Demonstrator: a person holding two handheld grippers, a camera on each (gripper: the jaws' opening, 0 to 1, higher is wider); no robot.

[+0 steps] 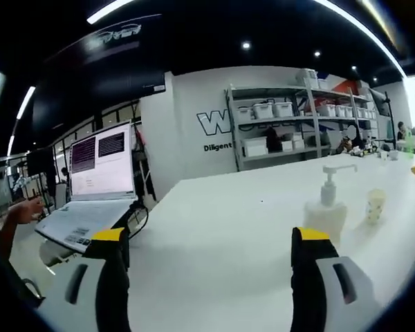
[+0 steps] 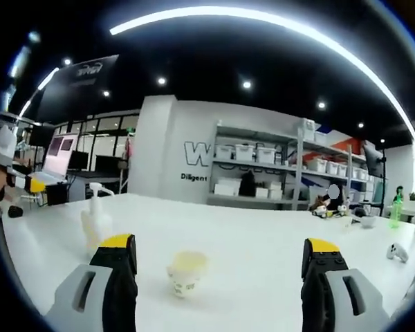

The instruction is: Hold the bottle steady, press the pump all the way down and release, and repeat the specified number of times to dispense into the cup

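Left gripper view, tool: the left gripper [image 1: 211, 238] has its yellow-tipped grey jaws spread wide apart over the bare white table [image 1: 214, 242], gripping nothing.
Left gripper view, bottle: the pale, translucent pump bottle with a white pump head [image 1: 326, 205] stands upright ahead of the right-hand jaw, just beyond its tip and apart from it.
Left gripper view, cup: the small pale-yellow cup [image 1: 375, 205] stands beside the bottle on its far side from the jaws, under the spout's reach.
Left gripper view, surroundings: an open white laptop [image 1: 97, 181] sits off beyond the left-hand jaw.
Right gripper view, tool: the right gripper [image 2: 221, 266] is likewise splayed and empty.
Right gripper view, cup: it sits between the jaws, nearer the left-hand one.
Right gripper view, bottle: it stands ahead of the left-hand jaw, outside the gap.
Risk, bottle: unheld for now; pressing the pump before the left jaws clamp it could probably tip or skid it.
Risk, cup: light and close to the right jaws; a careless approach could knock it from under the spout, so the liquid would miss.
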